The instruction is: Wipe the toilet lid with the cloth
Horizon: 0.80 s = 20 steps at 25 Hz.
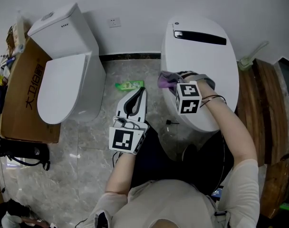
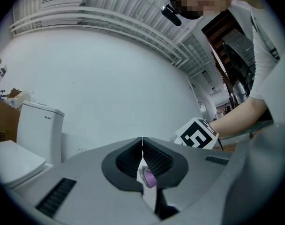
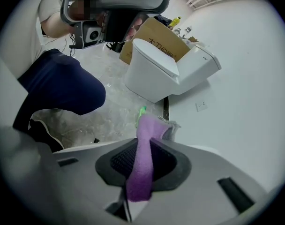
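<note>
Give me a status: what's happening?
Right gripper shut on purple cloth at left edge of toilet lid. Left gripper shut, empty, above floor. Nothing in the way.

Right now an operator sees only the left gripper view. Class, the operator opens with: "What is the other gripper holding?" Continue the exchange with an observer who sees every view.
Observer: The right gripper is shut on a purple cloth.
Operator: Where is that cloth?
Observer: At the left edge of the closed toilet lid, on the toilet at the person's right.
Operator: My view shows only wall. What is below the left gripper?
Observer: Marbled floor between the two toilets, with a green packet lying just beyond your jaws.
</note>
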{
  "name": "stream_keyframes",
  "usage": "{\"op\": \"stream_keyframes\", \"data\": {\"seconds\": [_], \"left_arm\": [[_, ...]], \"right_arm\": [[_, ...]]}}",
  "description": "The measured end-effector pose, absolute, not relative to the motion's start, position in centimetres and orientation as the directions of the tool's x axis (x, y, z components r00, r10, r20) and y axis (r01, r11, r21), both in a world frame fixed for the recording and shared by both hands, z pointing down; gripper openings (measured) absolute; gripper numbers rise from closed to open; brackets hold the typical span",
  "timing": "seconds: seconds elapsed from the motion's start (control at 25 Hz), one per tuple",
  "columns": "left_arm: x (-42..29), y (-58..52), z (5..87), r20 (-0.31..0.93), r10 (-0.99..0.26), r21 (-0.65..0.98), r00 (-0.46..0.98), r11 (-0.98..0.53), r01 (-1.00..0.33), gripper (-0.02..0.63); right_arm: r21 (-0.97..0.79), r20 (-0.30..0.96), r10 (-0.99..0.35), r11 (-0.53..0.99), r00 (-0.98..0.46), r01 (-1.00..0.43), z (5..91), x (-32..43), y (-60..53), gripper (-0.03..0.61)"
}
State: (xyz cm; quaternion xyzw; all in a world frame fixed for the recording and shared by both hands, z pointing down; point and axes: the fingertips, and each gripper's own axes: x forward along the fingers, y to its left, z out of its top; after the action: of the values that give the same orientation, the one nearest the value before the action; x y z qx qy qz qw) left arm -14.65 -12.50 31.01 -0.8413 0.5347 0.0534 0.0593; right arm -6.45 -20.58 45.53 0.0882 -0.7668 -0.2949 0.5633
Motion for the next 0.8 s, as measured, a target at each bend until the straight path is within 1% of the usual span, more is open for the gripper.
{"op": "stream_keyframes", "data": {"seconds": [0.36,0.68,0.8], "left_arm": [[-14.8,-12.3,31.2,-0.156,-0.892,-0.041,0.425,-0.424,-0.905,0.015],[-14.6,-12.3,31.5,-0.145,-0.893,-0.042,0.426,-0.425,-0.904,0.015],[-14.5,-12.3,31.5,-0.143,-0.893,-0.044,0.427,-0.425,-0.904,0.015]], "right_arm": [[0.532,0.819,-0.439,0.821,-0.37,0.204,45.8,-6.6,-19.2,0.081],[0.572,0.788,-0.467,0.796,-0.401,0.198,45.7,-6.6,-19.2,0.081],[0.589,0.765,-0.48,0.791,-0.43,0.165,45.1,-6.7,-19.3,0.081]]}}
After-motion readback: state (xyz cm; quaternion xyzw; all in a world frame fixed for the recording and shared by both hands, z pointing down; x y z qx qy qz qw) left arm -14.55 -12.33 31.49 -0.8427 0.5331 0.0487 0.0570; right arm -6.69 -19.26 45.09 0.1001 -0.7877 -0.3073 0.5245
